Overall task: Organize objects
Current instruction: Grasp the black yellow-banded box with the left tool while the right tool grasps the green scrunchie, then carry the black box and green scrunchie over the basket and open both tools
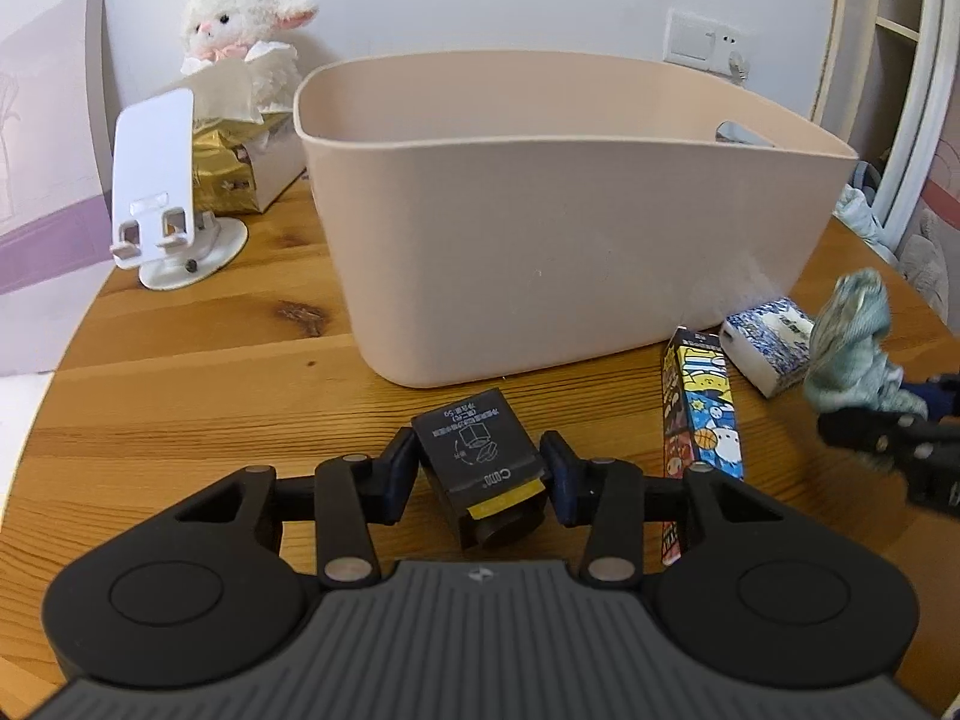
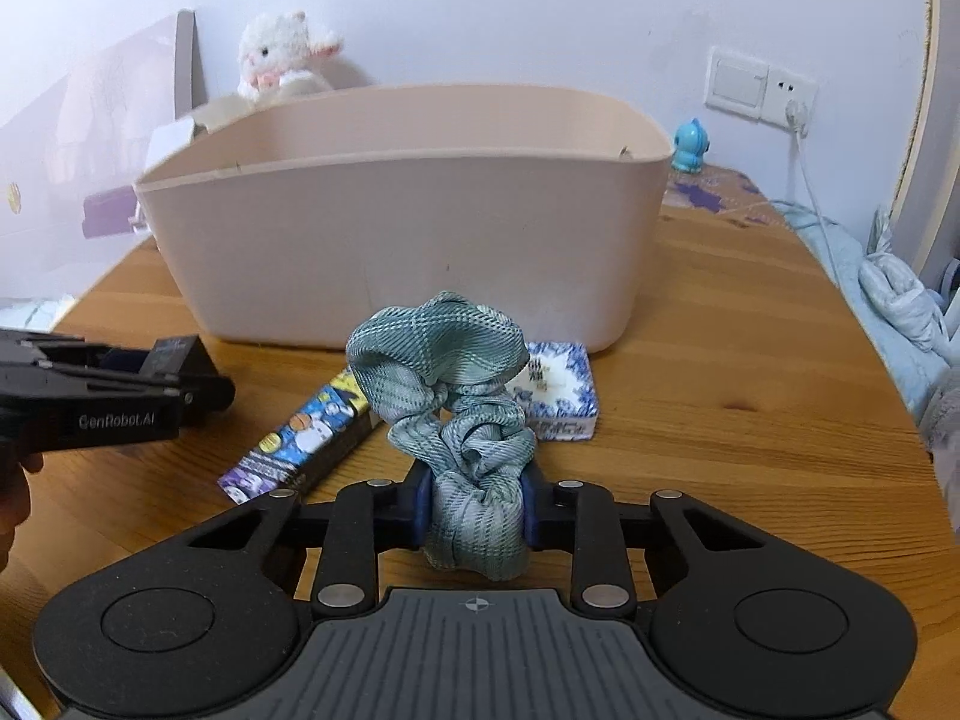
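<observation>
The left tongs grip a black box. The right tongs clench a green scrunchie, with the pink bin at 12 o'clock on the table.

Pale pink bin, teal plaid scrunchie, black box with yellow tab, blue-and-white patterned box, cartoon-printed blue carton, honey wooden table.

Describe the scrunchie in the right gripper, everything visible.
The scrunchie is a gathered ring of pale green-blue plaid fabric with a slight sheen, crumpled and puffy. The right gripper is shut on its lower bunch, pads pressing both sides; the upper loop stands up, off the table. It sits in front of the beige bin, partly hiding the blue-and-white box behind it.
</observation>
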